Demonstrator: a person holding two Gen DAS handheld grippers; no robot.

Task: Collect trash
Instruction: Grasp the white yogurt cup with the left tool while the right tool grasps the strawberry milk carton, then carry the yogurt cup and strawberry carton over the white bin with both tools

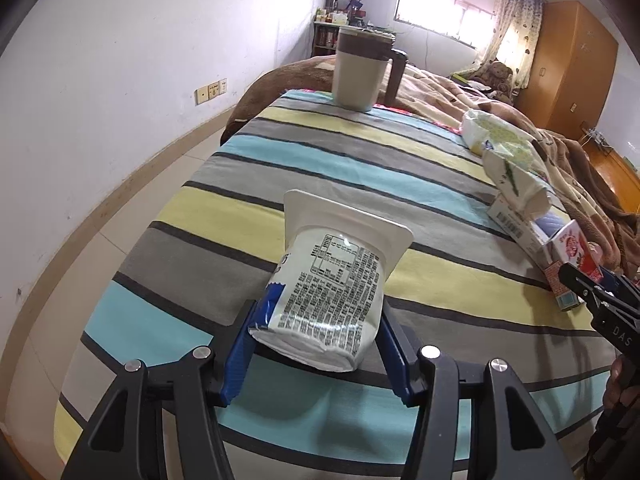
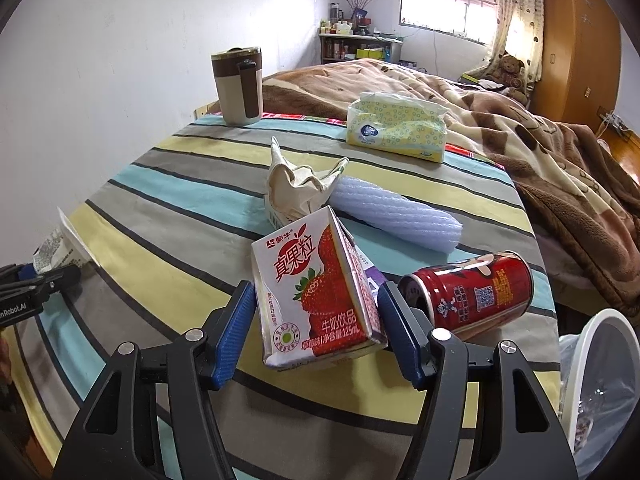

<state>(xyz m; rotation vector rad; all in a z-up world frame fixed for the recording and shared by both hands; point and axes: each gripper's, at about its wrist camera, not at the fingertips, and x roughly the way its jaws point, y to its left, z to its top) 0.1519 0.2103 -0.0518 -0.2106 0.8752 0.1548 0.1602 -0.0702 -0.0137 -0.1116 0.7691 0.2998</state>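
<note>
Lying on its side on the striped counter [image 1: 168, 216], the yogurt cup [image 1: 332, 280] points its base at the left tool [image 1: 316, 354], whose blue pads clamp its lower sides. Across the counter, the right tool [image 2: 318, 334] brackets the strawberry milk carton [image 2: 320, 292]: the right pad touches it, the left shows a slight gap, so I cannot tell if it grips. Just beside lies a red can [image 2: 476, 294]. The white bin [image 2: 600, 364], bag-lined, stands off the counter's right edge, nearer the right tool.
</note>
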